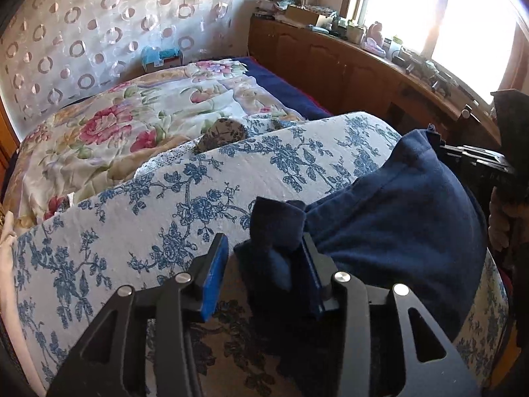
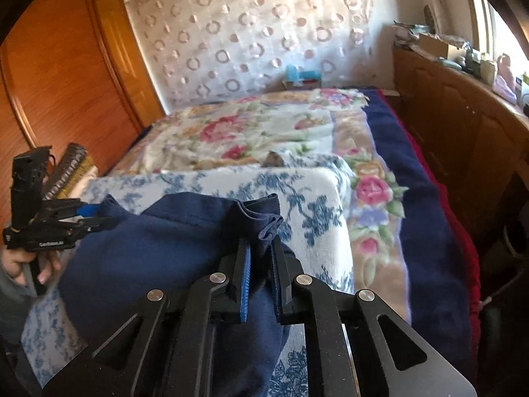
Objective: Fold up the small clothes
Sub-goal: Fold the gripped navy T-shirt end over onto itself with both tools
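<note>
- Work surface: a white cover with blue flower print (image 1: 158,198), spread over the near part of a bed; a pink-flowered blanket (image 1: 109,125) lies beyond it.
- Task item: one navy garment (image 1: 396,218) lies on the printed cover, bunched and uneven rather than flat. Its type cannot be told.
- Left gripper (image 1: 264,264): jaws stand apart. A rolled corner of the navy cloth sits between them, against the right-hand blue pad; the left-hand pad is clear of the cloth with the cover showing in the gap. Not clamped.
- Right gripper (image 2: 261,258): jaws drawn close together on a gathered fold of the garment's hemmed edge (image 2: 261,211); cloth passes between the pads and bunches above the tips. Grip is firm.
- In the right wrist view, the left tool appears at the garment's far left edge, held by a hand (image 2: 23,264) at the frame border.
- Surroundings: a wooden wardrobe (image 2: 66,76) to the left, a wooden sideboard (image 1: 347,66) under a bright window, its top cluttered.
</note>
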Demonstrator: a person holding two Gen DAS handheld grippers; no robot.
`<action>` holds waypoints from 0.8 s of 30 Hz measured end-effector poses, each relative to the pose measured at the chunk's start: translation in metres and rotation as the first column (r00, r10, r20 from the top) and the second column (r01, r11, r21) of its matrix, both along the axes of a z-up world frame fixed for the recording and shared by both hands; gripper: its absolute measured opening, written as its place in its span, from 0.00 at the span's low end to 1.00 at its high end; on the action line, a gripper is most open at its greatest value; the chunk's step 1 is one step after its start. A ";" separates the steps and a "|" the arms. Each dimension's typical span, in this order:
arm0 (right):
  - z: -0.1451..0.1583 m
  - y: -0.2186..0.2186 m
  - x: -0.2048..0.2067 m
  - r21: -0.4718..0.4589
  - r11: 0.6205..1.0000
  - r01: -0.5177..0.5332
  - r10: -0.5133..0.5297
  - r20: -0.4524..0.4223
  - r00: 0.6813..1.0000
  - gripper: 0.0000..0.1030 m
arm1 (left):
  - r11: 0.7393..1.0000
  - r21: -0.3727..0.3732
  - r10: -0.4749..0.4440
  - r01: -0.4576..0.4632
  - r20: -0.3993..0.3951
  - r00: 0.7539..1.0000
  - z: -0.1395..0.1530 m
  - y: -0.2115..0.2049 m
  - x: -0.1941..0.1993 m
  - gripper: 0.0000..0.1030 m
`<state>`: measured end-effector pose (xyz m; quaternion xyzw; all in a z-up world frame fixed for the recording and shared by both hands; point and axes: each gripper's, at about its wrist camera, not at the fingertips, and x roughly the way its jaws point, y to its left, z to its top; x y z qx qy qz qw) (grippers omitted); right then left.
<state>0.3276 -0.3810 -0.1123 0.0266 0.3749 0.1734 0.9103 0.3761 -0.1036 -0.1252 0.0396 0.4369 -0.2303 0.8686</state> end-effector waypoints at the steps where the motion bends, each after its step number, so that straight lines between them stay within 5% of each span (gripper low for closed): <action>1: -0.001 0.001 0.000 -0.011 1.000 0.005 -0.005 -0.003 1.000 0.08 | 1.000 0.000 0.004 -0.004 -0.002 1.000 0.000 0.000 0.001 0.43; 8: -0.001 0.002 0.001 -0.032 0.999 0.027 -0.027 -0.018 0.999 0.09 | 1.000 -0.016 0.014 -0.014 -0.011 1.000 -0.002 0.003 0.000 0.49; 15: 0.010 -0.006 -0.011 -0.058 0.995 0.084 -0.085 -0.005 0.996 0.61 | 1.000 -0.023 0.018 -0.018 -0.012 1.000 -0.002 0.005 -0.001 0.50; 24: 0.012 0.005 -0.036 -0.047 0.998 0.050 -0.050 0.000 0.999 0.82 | 0.999 -0.026 0.019 -0.019 -0.007 1.000 -0.003 0.006 0.000 0.51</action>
